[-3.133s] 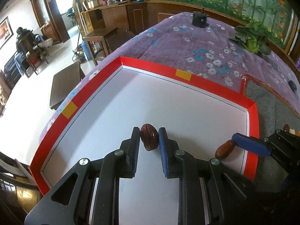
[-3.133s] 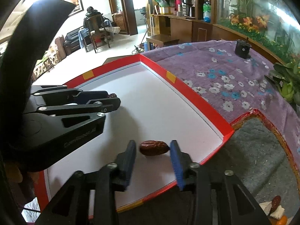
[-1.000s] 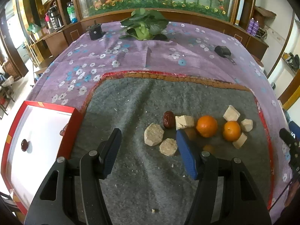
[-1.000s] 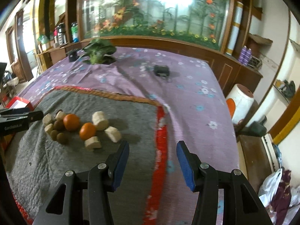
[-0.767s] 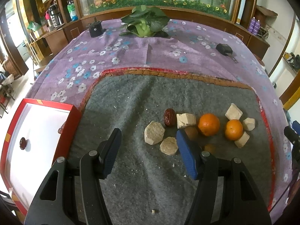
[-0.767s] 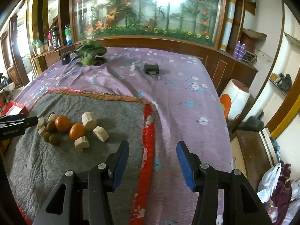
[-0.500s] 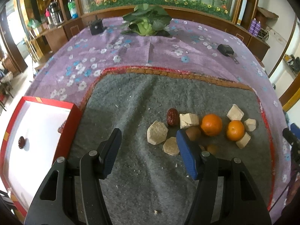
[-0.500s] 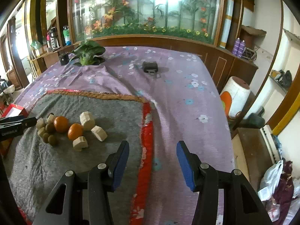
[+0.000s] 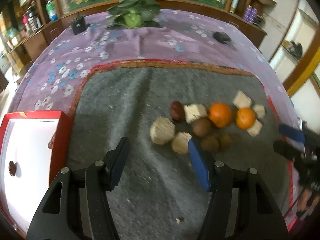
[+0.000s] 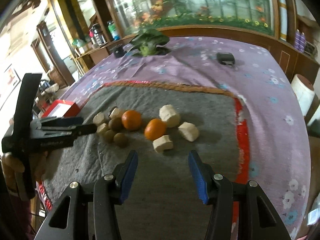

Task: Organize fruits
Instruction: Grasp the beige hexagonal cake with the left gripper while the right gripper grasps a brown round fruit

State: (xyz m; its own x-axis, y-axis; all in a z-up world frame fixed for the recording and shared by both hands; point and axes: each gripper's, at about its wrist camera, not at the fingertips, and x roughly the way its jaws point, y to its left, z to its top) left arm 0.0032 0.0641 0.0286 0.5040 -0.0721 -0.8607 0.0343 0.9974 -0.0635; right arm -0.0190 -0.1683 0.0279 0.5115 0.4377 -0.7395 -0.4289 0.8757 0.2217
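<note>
Gray mat point(image 9: 128, 104) nearer, both grippers' fingers point(image 9: 118, 161) spread.

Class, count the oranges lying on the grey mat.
2. The larger orange sits mid-cluster; the smaller orange lies to its right among pale blocks. None appears hidden.

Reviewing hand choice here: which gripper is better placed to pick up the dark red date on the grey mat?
Left. The left gripper hangs open nearer the dark red date and the red tray; the open right gripper faces the far end, by the oranges.
</note>
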